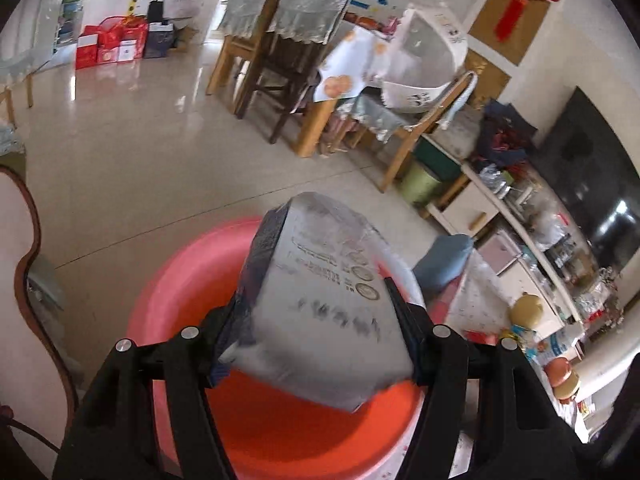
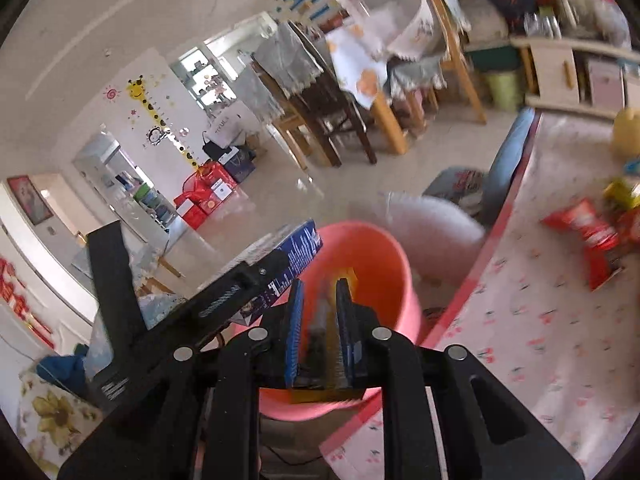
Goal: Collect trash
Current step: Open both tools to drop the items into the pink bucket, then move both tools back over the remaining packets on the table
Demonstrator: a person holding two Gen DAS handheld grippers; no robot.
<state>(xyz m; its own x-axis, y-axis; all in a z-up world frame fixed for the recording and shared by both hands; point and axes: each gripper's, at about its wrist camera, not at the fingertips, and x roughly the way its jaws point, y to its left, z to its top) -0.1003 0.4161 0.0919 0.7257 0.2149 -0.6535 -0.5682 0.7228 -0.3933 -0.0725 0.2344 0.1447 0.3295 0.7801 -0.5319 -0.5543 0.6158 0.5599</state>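
Observation:
My left gripper [image 1: 316,320] is shut on a silver-grey box with a dark blue side [image 1: 320,300] and holds it tilted above the open pink bucket [image 1: 192,280]. In the right wrist view the same box [image 2: 296,256] and the left gripper [image 2: 240,280] hang over the bucket's left rim [image 2: 384,256]. My right gripper [image 2: 318,292] is shut on a thin yellow and dark wrapper [image 2: 320,320] just above the bucket's near edge. A red snack wrapper [image 2: 588,232] lies on the table at the right.
A table with a floral cloth [image 2: 540,340] stands to the right of the bucket, with a yellow bottle [image 2: 626,132] and small items. A blue cushioned stool [image 1: 444,256] sits behind. Wooden chairs [image 1: 288,80] and a dining table stand across the tiled floor. Shelves [image 1: 520,216] line the right wall.

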